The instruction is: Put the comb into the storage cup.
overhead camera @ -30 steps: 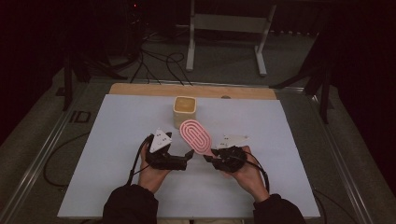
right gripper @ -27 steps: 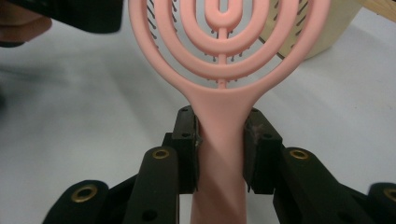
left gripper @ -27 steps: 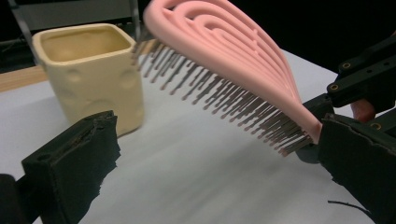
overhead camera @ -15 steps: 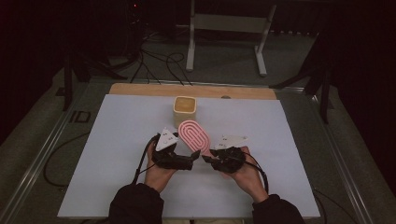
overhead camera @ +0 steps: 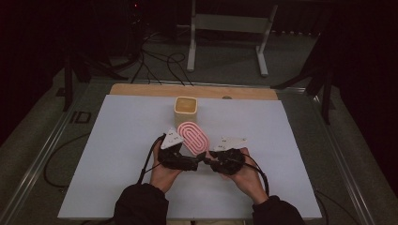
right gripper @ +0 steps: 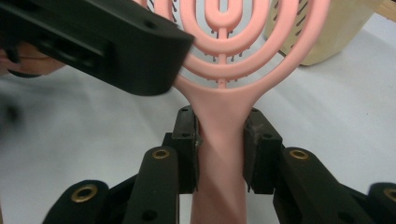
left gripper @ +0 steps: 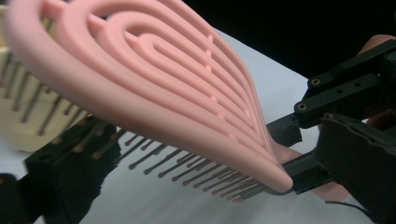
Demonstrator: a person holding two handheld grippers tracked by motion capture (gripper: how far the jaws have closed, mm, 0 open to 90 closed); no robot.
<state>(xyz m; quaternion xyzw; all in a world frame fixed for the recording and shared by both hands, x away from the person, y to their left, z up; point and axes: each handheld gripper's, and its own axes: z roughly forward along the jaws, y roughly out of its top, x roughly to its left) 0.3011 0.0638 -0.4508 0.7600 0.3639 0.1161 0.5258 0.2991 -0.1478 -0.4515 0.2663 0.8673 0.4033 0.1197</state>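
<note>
A: Start close in. What does the right claw point(right gripper: 219, 149) have?

B: Its jaws are partly closed and pressed on either side of the pink hairbrush point(right gripper: 224, 121), right on the narrow handle just below where the head widens. It holds the brush above the white table point(overhead camera: 117, 178), in front of the person, head pointing away.

A: And the left claw point(overhead camera: 190, 163)?

B: It sits just beside the right one, reaching toward the brush's neck. In the right gripper view one black jaw of it lies against the lower edge of the head. In the left gripper view the brush head point(left gripper: 154, 88) passes over one jaw, bristles facing down, but I cannot tell whether the pads press on it or how wide that claw stands.

A: How do you think the brush handles?

B: I judge it light and stiff, moulded plastic with open loops in the head. The smooth handle looks a bit slippery, so the neck, where the right claw has it, seems the surest spot; the bristles would likely flex and give poor purchase.

A: Anything farther off?

B: A pale yellow container point(overhead camera: 186, 111) stands upright on the table just beyond the brush head, near the wooden strip point(overhead camera: 141, 90) at the far edge.
</note>
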